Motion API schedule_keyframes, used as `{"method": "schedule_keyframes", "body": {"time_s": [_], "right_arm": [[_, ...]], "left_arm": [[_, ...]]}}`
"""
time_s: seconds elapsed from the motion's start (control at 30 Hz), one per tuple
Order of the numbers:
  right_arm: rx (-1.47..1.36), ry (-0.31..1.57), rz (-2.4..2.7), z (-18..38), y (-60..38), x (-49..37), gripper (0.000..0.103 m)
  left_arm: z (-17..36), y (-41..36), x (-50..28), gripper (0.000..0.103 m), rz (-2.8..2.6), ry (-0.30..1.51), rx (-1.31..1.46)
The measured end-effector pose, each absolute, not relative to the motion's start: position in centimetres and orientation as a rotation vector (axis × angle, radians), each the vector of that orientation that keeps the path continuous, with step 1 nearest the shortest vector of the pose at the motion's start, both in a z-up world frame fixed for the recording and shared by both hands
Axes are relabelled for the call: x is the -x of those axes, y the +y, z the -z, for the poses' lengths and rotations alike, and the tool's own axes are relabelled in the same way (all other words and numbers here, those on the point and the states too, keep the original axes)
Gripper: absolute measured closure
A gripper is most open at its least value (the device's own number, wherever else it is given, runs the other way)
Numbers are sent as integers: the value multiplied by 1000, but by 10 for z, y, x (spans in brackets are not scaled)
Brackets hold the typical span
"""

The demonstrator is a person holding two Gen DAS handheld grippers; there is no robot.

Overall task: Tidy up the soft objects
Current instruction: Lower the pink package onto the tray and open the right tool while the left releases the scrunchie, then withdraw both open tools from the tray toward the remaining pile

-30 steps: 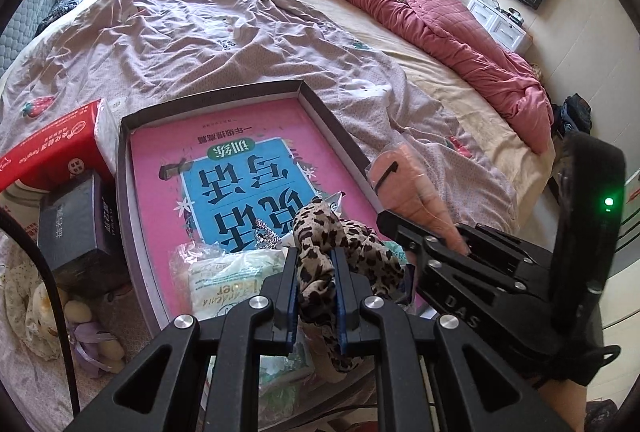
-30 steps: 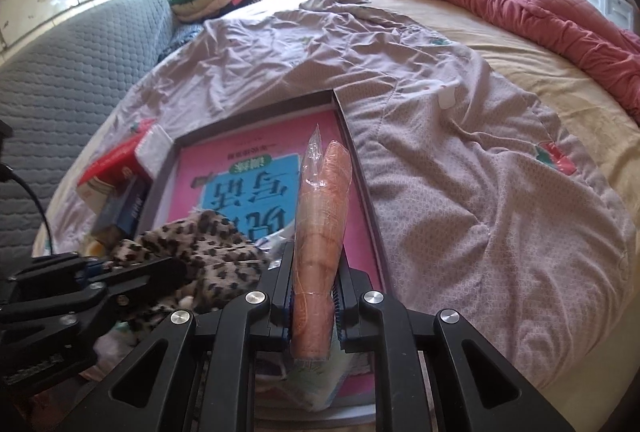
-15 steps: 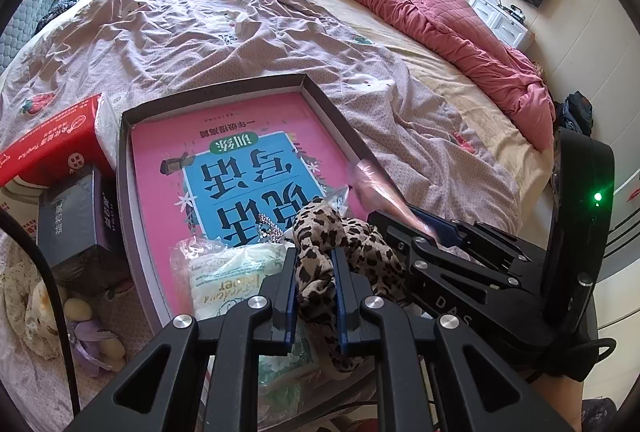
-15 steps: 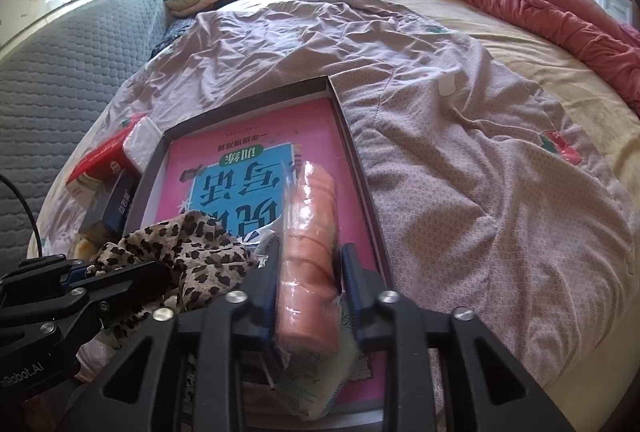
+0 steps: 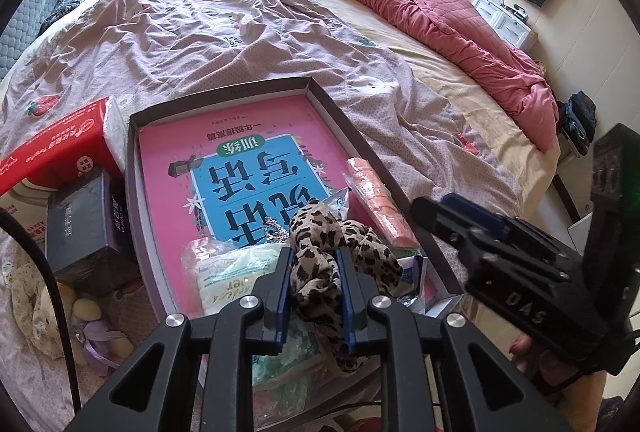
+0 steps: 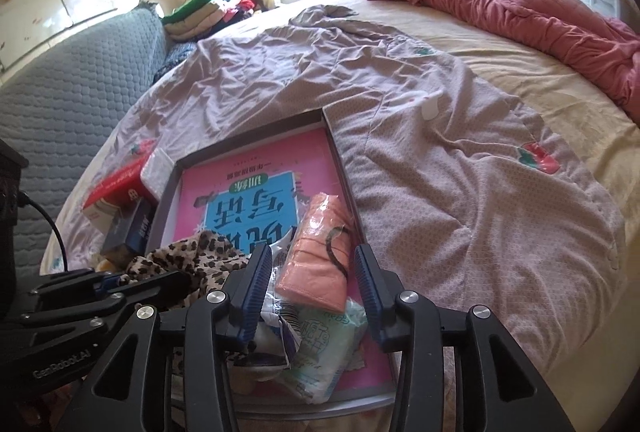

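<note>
A shallow grey box point(image 5: 224, 93) holding a pink book point(image 5: 240, 151) sits on the bed. My left gripper point(image 5: 315, 256) is over the box's near end, and its jaws are opening. The leopard-print cloth point(image 5: 316, 232) still fills the gap and touches both pads. An orange wrapped packet point(image 6: 320, 248) lies along the box's right side. My right gripper point(image 6: 312, 252) hovers over the packet with its jaws opening. Both of its pads stand apart from the packet. From the left wrist, the orange packet point(image 5: 376, 203) lies just ahead of the right gripper point(image 5: 452, 216).
A white-green wipes pack point(image 5: 228, 272) and other wrappers lie at the box's near end. Left of the box stand a red tissue box point(image 5: 56, 147) and a dark box point(image 5: 80, 228). A mauve sheet point(image 6: 440, 151) covers the bed, with a pink quilt point(image 5: 440, 19) far right.
The right jaws spread apart and released the orange packet, which dropped flat into the box. The left jaws parted slightly around the leopard cloth.
</note>
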State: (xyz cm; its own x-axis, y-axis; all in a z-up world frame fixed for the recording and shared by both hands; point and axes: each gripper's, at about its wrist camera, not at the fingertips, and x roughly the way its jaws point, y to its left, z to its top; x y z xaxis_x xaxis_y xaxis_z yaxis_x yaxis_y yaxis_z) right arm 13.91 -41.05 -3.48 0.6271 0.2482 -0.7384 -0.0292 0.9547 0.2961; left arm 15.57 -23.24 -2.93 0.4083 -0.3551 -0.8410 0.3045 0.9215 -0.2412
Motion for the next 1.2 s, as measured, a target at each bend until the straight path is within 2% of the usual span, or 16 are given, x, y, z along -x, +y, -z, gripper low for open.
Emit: {"method": "schedule_keyframes", "body": {"time_s": [0.13, 0.3, 0.53, 0.6, 0.73, 1.2], "right_arm": [[-273, 863, -160, 27, -413, -135, 58], [-263, 842, -159, 17, -410, -131, 58], [-250, 826, -163, 8, -406, -126, 57], [-245, 820, -166, 5, -405, -125, 57], [-237, 795, -174, -5, -400, -120, 49], [-158, 736, -229, -39, -366, -105, 37]], "left_arm": [[26, -229, -155, 74, 410, 1066, 57], [20, -227, -153, 58, 384, 1045, 32], [12, -221, -149, 54, 362, 1030, 23], [7, -218, -147, 50, 359, 1017, 23], [-2, -212, -142, 45, 339, 996, 23], [-29, -169, -117, 36, 245, 939, 25]]}}
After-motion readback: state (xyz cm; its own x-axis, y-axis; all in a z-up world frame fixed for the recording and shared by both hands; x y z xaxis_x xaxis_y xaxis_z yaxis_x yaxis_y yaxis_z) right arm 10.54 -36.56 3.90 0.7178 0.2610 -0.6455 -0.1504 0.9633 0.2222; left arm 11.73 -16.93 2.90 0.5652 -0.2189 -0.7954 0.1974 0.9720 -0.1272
